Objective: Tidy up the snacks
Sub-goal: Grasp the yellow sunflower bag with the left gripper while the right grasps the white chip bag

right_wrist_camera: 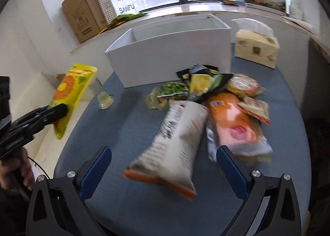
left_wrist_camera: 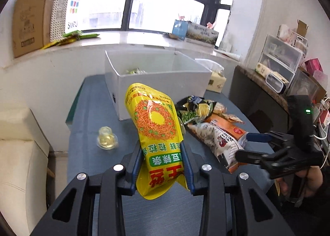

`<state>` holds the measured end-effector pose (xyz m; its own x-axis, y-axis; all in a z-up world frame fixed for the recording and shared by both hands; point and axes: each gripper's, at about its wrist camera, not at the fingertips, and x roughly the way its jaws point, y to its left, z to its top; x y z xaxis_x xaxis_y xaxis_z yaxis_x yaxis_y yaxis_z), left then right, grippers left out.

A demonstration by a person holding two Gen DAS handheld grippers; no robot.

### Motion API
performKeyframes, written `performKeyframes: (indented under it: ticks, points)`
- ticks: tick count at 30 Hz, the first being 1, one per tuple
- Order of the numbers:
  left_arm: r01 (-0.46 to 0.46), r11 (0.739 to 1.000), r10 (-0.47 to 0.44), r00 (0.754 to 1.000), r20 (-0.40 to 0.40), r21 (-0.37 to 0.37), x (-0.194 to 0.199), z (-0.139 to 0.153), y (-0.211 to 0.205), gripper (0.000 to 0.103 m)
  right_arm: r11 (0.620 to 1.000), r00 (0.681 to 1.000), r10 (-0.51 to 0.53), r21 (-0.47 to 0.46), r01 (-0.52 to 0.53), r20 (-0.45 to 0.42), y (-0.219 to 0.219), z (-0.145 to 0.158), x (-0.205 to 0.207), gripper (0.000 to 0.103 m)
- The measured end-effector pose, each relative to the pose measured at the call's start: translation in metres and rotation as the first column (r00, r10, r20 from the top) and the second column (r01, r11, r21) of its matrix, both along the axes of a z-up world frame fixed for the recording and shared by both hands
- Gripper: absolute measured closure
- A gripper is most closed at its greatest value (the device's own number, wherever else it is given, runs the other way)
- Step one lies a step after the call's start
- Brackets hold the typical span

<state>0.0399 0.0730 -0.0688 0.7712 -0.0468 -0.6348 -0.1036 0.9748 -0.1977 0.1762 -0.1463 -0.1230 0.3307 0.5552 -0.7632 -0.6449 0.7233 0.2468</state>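
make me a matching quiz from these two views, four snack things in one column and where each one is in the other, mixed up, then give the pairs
Things:
1. yellow snack bag
2. jelly cup
3. white snack bag
4. tissue pack

Places:
A. lying on the blue table, between the open fingers of the right tool
B. standing alone on the table, left of the snack pile
C. clamped in the left tool, lifted off the table
D. on the table, to the right of the white box

Pairs: 1-C, 2-B, 3-A, 4-D
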Motion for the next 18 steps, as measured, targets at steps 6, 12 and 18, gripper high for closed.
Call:
performKeyframes:
  ticks: [6, 12, 18]
  points:
    - [-0.009, 1.000, 0.009, 1.000, 0.016, -0.015, -0.014, 0.001, 0.006, 0.064, 0.999, 0.997, 0.000, -0.035, -0.003, -0.073, 0.024, -0.018, 0.016, 0.000]
    - [-0.014, 0.999, 0.015, 1.000, 0.012, -0.036, -0.014, -0.005, 0.008, 0.064, 0.997, 0.993, -0.039, -0.075, 0.030, -0.112, 0.018, -0.039, 0.023, 0.061]
    - [-0.007, 0.999, 0.007, 1.000, 0.010, -0.035, -0.011, -0.005, 0.006, 0.064, 0.999, 0.995, 0.009, 0.041, -0.005, -0.100, -0.008, -0.024, 0.005, 0.065]
